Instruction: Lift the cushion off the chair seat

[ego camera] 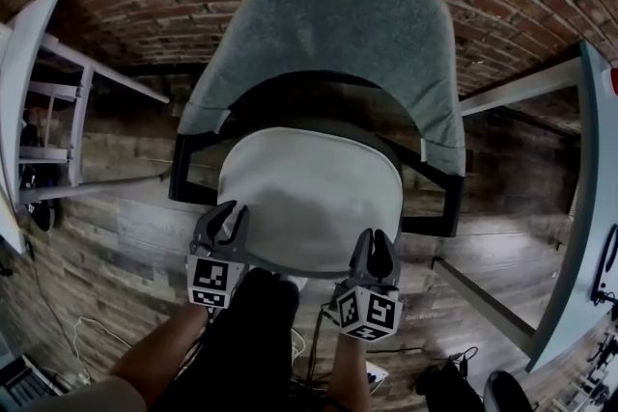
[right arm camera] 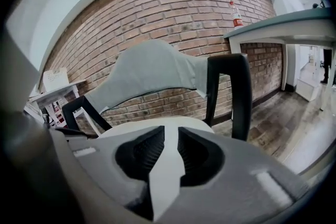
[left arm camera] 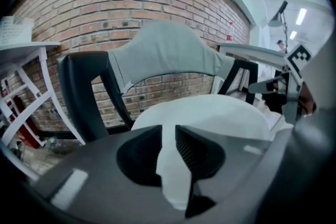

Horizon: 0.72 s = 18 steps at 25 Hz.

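Hovering by the cushion — left gripper, right gripper, ajar.

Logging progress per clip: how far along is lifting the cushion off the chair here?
Done: nothing yet; the cushion lies flat on the chair. In hand: left gripper and right gripper poised at its front edge, jaws slightly apart, clamping nothing. Left: grip the edge and lift it clear.

Chair seat & legs under cushion: hidden. Cushion's front edge sits behind left tool & right tool; contact can't tell. Forearms near cushion's front: cut by bottom edge. Worktop right of cushion: cut off. Bottle behind cushion: label too small.
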Motion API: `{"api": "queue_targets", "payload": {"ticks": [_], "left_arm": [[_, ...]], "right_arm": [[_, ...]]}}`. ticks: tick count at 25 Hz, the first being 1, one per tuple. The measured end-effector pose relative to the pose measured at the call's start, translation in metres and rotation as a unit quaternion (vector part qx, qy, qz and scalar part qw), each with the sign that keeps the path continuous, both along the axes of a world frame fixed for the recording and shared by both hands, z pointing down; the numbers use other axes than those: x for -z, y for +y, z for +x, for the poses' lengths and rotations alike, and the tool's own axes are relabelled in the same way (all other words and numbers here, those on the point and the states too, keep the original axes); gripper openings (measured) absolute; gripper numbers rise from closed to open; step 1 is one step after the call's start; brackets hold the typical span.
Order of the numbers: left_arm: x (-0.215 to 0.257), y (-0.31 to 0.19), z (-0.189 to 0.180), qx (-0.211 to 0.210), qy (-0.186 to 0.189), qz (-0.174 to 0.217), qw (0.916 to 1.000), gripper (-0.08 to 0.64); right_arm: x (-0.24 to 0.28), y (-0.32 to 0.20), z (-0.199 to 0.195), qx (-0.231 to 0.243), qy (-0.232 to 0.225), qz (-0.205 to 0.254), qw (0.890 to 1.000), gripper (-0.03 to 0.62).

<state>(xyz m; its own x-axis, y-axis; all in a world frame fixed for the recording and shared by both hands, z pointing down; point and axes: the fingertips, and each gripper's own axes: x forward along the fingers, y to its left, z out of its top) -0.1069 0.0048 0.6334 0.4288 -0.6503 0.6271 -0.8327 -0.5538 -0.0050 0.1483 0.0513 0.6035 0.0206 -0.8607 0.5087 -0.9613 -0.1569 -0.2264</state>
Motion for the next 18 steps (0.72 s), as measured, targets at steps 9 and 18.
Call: {"api": "queue_targets", "payload": {"ticks": [9, 18], "left_arm": [[-0.033, 0.002, -0.021, 0.070, 0.034, -0.053, 0.9956, 0.214], [-0.052, 0.000, -0.030, 0.095, 0.027, -0.083, 0.9916, 0.270]], "right_arm": [[-0.041, 0.008, 0.012, -0.038, -0.023, -0.043, 0.998, 0.263], [-0.064, 0.014, 0.025, -0.066, -0.029, -0.071, 0.995, 0.345]]}}
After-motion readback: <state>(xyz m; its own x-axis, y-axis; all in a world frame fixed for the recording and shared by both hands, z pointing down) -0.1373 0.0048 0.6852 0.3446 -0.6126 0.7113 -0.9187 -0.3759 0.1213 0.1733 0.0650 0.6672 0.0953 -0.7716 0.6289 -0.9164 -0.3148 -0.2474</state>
